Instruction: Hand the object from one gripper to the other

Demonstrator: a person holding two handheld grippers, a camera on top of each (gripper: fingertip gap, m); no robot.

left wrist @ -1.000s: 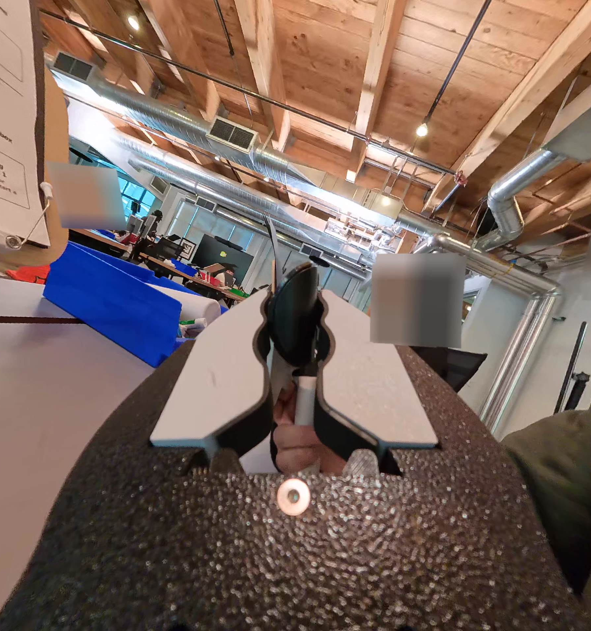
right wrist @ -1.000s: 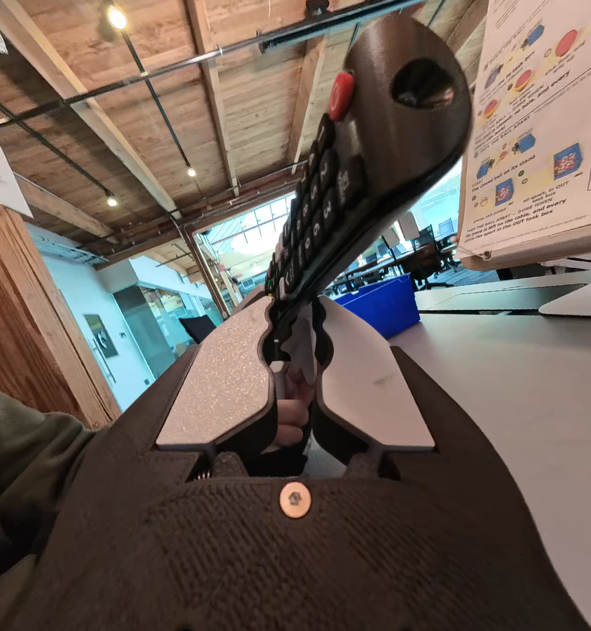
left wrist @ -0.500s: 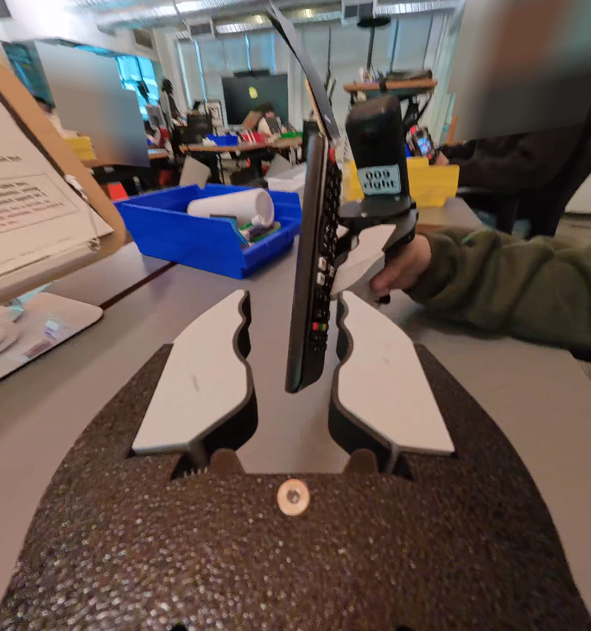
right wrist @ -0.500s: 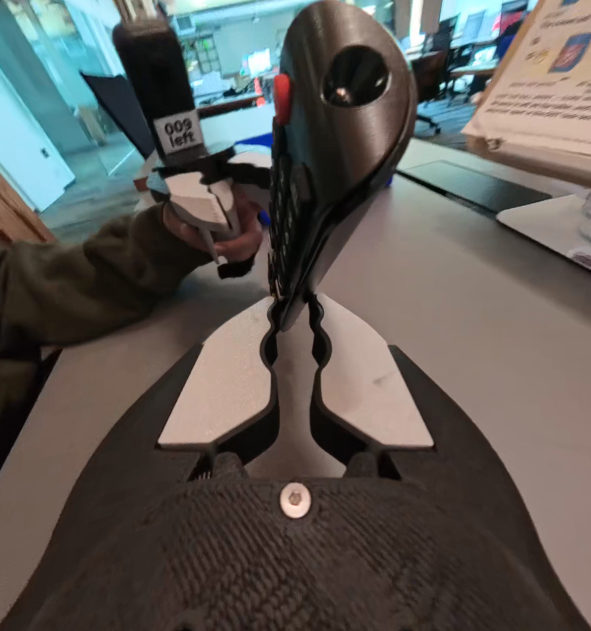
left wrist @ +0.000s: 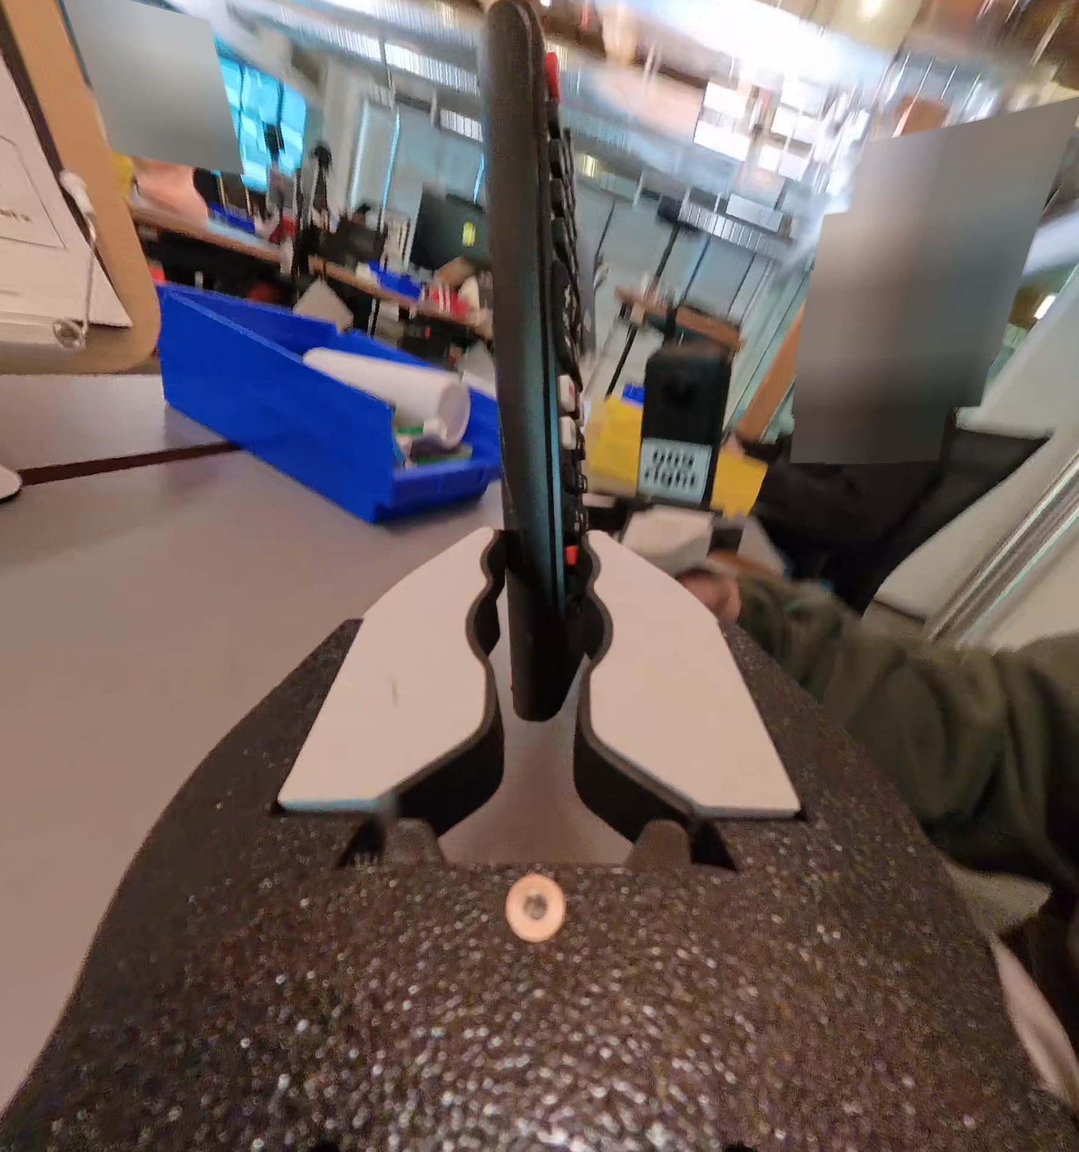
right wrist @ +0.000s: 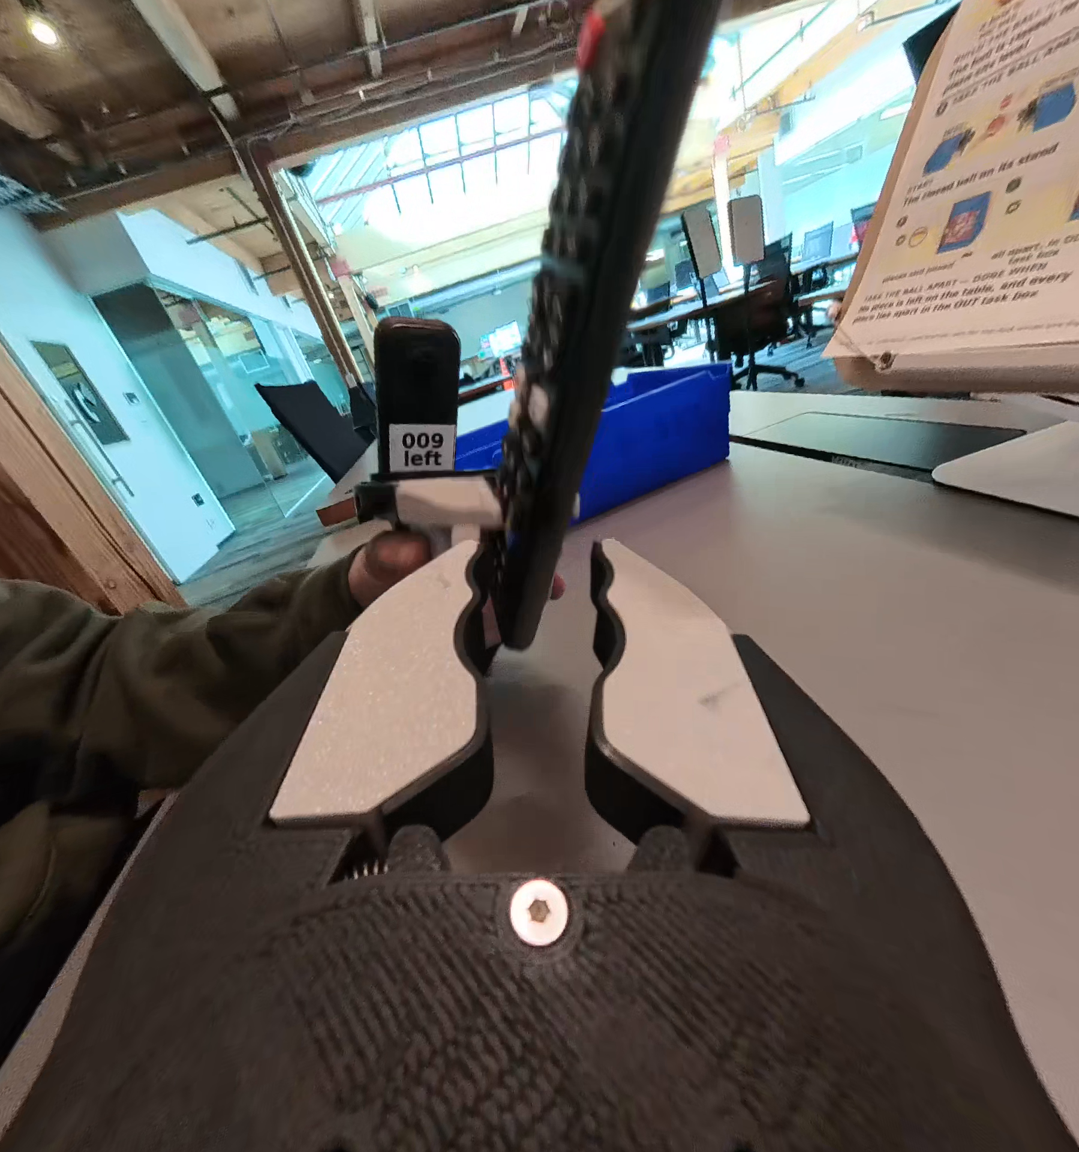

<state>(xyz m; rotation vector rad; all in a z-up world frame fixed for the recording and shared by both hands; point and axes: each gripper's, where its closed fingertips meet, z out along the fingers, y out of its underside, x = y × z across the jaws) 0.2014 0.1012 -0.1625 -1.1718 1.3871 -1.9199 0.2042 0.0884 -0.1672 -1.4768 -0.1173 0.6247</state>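
The grey table (left wrist: 119, 623) fills the lower part of both views, with a blue bin (left wrist: 287, 399) standing on it; a white roll (left wrist: 393, 386) lies in the bin. A clipboard of printed sheets (right wrist: 985, 206) stands at the right edge of the right wrist view, on a white stand (right wrist: 1035, 474).

The remote (left wrist: 533, 374) stands nearly upright above the table, buttons to the right in the left wrist view. The left hand-held gripper (left wrist: 540, 598) pinches its lower end: both fingers press against the remote's sides, and the bottom tip hangs in the gap behind them.

In the right wrist view the remote (right wrist: 586, 299) leans up to the right. The right hand-held gripper (right wrist: 533, 580) is spread: its left finger lies just beside the remote's button face, though touch cannot be told, and its right finger stands clear of it. The left hand-held gripper (right wrist: 512, 505) shows there too, clamping the remote from the side, held by a hand (right wrist: 387, 561) in an olive sleeve (right wrist: 138, 673).
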